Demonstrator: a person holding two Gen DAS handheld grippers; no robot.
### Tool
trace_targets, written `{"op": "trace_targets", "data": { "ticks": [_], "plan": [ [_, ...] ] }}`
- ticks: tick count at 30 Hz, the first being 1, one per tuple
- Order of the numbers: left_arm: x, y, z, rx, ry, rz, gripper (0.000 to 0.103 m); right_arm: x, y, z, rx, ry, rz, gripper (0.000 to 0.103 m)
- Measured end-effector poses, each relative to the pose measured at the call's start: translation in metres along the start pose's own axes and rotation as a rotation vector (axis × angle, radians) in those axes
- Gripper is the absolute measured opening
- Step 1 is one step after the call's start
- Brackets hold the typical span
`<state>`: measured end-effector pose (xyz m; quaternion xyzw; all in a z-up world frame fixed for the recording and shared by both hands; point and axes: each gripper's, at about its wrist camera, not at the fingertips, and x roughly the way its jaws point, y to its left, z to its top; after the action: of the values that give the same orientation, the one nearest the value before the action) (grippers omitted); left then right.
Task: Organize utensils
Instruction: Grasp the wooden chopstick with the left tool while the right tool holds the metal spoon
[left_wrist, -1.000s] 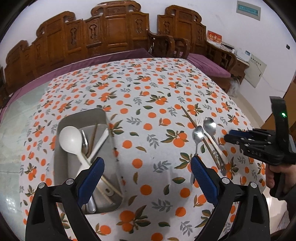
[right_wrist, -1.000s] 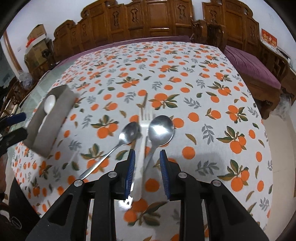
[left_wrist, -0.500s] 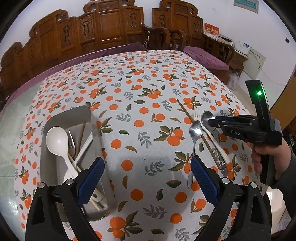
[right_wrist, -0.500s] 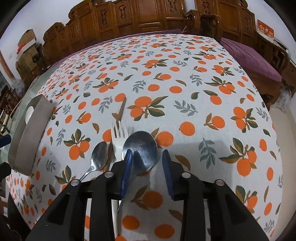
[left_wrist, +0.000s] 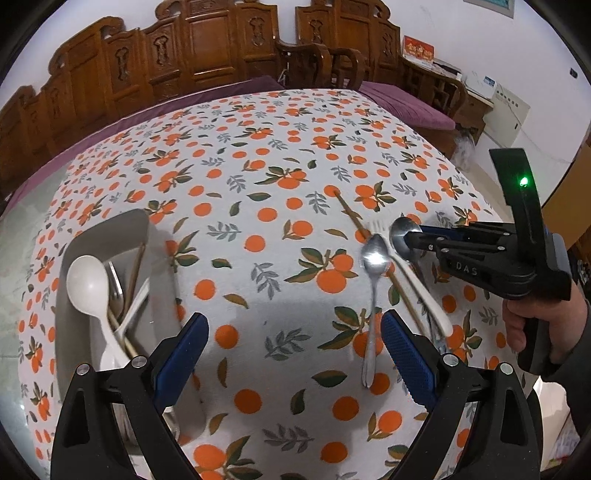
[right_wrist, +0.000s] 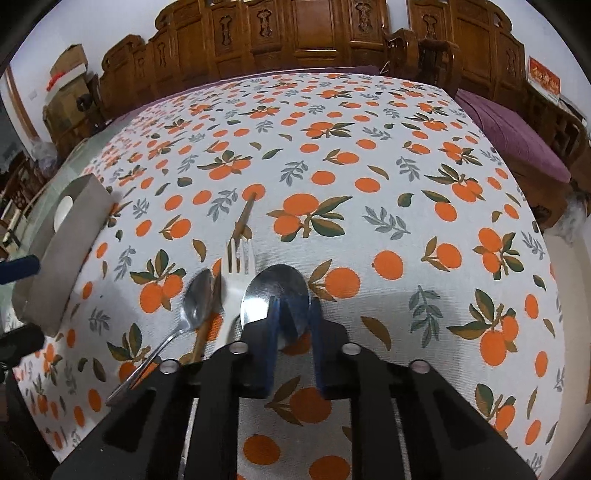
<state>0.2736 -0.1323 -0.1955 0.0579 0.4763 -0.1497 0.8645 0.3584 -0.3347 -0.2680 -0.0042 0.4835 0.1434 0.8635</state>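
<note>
A large steel spoon (right_wrist: 275, 291) (left_wrist: 400, 236) lies on the orange-print tablecloth beside a white fork (right_wrist: 240, 258), a small steel spoon (right_wrist: 197, 301) (left_wrist: 375, 258) and a wooden chopstick (right_wrist: 243, 216) (left_wrist: 351, 218). My right gripper (right_wrist: 295, 306) (left_wrist: 410, 240) is low over the large spoon's bowl, its fingers a narrow gap apart on either side of it. My left gripper (left_wrist: 295, 332) is open and empty above the cloth. A grey metal tray (left_wrist: 110, 229) (right_wrist: 77, 218) at the left holds a white spoon (left_wrist: 86, 284) and other utensils.
Carved wooden chairs (left_wrist: 221, 48) line the far side of the table. A purple cushioned bench (right_wrist: 517, 140) stands at the right. The table edge falls away at the right and near sides.
My right gripper has moved forward and down along the large spoon, from its handle to its bowl. My left gripper has stayed open, with its view shifting slightly.
</note>
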Motion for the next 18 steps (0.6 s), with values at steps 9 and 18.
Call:
{"op": "trace_targets", "data": {
  "ticks": [9,18],
  "plan": [
    [0.028,-0.019,0.019,0.042,0.007,-0.041,0.091,-0.026,-0.011,0.000,0.010,-0.016,0.070,0.003],
    [0.068,-0.030,0.041,0.052,0.036,-0.086,0.075,-0.047,-0.022,-0.010,-0.018,-0.023,0.046,0.002]
  ]
}}
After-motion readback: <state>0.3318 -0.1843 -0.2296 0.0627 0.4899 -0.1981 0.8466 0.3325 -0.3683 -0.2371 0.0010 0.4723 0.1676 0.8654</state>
